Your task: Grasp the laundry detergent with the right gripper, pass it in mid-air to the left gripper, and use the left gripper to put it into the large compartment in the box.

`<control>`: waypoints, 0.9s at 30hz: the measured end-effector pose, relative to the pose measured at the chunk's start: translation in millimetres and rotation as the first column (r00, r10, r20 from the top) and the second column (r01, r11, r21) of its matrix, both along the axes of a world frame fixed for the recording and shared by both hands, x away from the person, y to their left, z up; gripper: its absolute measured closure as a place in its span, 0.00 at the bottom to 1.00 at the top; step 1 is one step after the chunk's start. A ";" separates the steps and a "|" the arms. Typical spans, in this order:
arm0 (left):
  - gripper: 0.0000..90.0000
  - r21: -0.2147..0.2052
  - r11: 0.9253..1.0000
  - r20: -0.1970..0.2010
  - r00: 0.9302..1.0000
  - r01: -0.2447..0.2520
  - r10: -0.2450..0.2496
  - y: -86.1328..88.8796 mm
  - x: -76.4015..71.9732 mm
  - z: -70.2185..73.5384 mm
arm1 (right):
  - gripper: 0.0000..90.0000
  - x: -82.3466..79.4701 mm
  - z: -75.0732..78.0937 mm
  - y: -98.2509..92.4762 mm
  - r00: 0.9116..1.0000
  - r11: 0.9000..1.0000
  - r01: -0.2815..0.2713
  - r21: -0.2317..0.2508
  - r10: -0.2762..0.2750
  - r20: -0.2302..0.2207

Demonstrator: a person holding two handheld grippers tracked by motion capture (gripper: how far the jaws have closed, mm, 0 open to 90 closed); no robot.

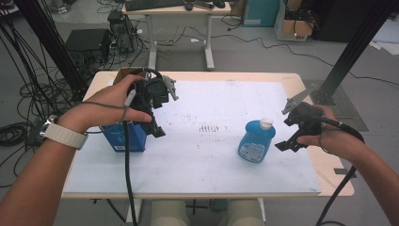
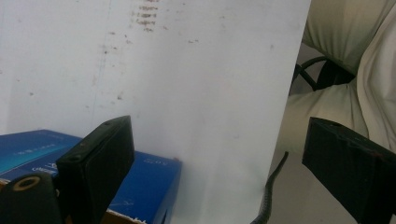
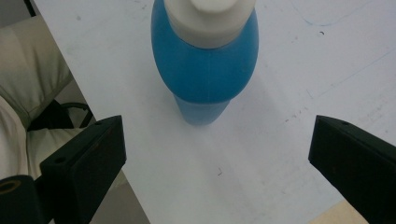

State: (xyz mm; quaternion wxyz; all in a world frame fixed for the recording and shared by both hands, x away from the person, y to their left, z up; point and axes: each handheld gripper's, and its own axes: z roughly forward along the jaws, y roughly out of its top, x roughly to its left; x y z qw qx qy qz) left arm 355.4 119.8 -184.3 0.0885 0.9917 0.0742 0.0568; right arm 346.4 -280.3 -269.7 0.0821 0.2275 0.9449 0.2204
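Setting: a robotics or electronics lab with a recording rig. Evidence in the high view: bare grey floor (image 1: 263,56) strewn with loose black cables (image 1: 28,89); black metal frame struts (image 1: 47,42) rising at both sides; a black equipment box (image 1: 87,42) on the floor; a second desk (image 1: 179,14) behind, carrying a keyboard (image 1: 153,4); a cardboard box (image 1: 294,26) and a blue bin (image 1: 261,12) by the far wall. Work surface: a wooden table (image 1: 301,84) topped with a scuffed white board (image 1: 211,155).

A white mat (image 1: 197,155) covers the wooden table (image 1: 336,181); cables (image 1: 28,94) sprawl over the floor beyond.
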 end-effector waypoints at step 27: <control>0.11 -0.005 1.000 0.000 1.000 -0.005 0.005 1.6 -0.3 0.0 | 0.04 -1.5 -7.9 -1.7 0.999 1.000 0.000 0.026 -0.001 0.045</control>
